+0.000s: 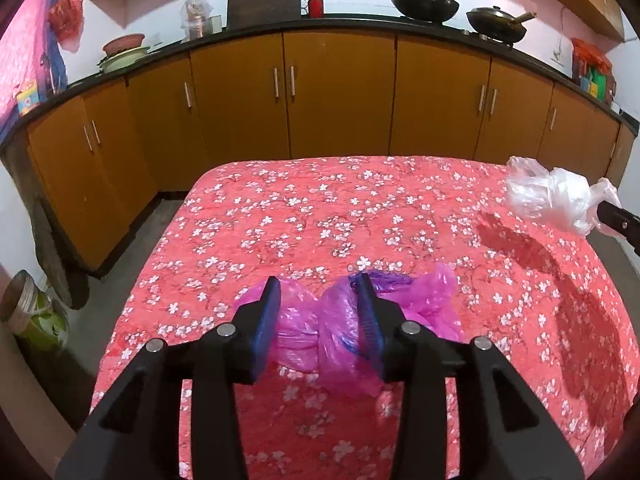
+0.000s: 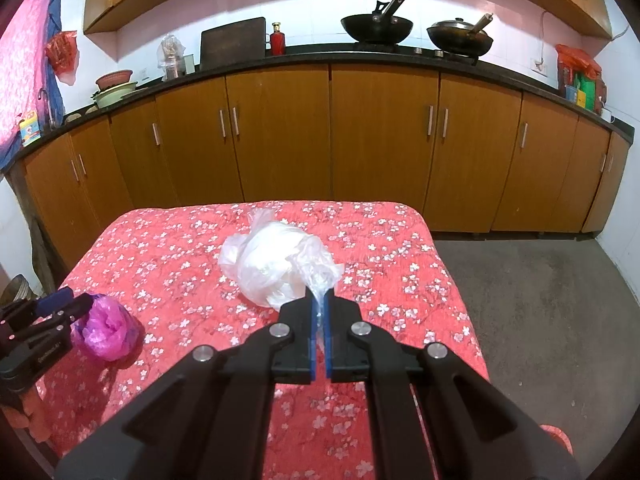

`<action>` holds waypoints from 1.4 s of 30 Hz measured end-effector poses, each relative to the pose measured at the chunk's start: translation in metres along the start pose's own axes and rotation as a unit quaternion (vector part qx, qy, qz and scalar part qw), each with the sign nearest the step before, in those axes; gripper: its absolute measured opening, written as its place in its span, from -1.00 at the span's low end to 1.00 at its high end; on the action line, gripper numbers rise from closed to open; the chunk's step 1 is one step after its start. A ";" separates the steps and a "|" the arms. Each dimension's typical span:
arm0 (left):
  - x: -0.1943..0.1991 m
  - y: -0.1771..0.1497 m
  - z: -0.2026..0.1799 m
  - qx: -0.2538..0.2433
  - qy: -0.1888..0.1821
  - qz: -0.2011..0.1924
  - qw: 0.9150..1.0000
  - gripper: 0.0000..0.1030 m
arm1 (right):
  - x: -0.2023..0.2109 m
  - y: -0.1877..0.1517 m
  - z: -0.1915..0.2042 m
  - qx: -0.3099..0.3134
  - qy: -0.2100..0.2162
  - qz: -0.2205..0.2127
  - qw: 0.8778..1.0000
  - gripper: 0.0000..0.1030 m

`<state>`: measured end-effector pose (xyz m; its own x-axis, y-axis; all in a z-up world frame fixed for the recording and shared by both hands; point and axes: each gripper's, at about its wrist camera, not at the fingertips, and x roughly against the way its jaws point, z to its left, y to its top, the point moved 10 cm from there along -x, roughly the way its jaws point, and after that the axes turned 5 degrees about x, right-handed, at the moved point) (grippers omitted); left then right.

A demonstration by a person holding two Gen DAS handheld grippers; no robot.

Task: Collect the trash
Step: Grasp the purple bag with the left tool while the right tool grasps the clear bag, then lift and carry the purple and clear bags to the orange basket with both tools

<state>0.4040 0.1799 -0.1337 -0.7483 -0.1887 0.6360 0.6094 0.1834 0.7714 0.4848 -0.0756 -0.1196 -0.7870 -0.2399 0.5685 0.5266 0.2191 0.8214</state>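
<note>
The right claw (image 2: 319, 312) is pinched tight on a twisted corner of the crumpled clear plastic bag (image 2: 276, 268), which sits mid-table. The left claw (image 1: 318, 308) stands open astride the crinkled magenta plastic bag (image 1: 340, 332), which lies toward the table's near left side. I'd worry the thin film slips or tears, since only a wisp is held. The table (image 2: 400, 248) wears a red floral cloth; beyond it, brown wooden cabinets (image 2: 280, 136) carry two black woks (image 2: 376, 28).
</note>
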 end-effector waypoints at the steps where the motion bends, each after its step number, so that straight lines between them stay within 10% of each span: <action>1: -0.001 0.000 0.000 -0.003 0.001 -0.001 1.000 -0.19 | 0.000 0.000 0.000 -0.001 0.001 0.001 1.000 -0.92; 10: -0.007 -0.007 -0.012 -0.015 -0.005 0.014 1.000 -0.78 | 0.007 -0.001 -0.002 -0.004 -0.001 0.006 1.000 -0.92; 26: 0.052 0.029 -0.026 -0.006 -0.008 -0.040 0.999 -0.82 | 0.066 0.013 -0.016 -0.017 -0.003 -0.032 0.999 -0.92; 42: 0.127 0.032 -0.125 -0.047 -0.082 -0.075 0.993 -0.82 | 0.167 -0.018 -0.089 -0.067 -0.046 -0.071 0.994 -0.92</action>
<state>0.3614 0.0410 -0.0254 -0.8606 -0.0457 0.5071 0.5034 0.0732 0.8609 0.3724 -0.2042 -0.0349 -0.8796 -0.1712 0.4439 0.4405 0.0597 0.8958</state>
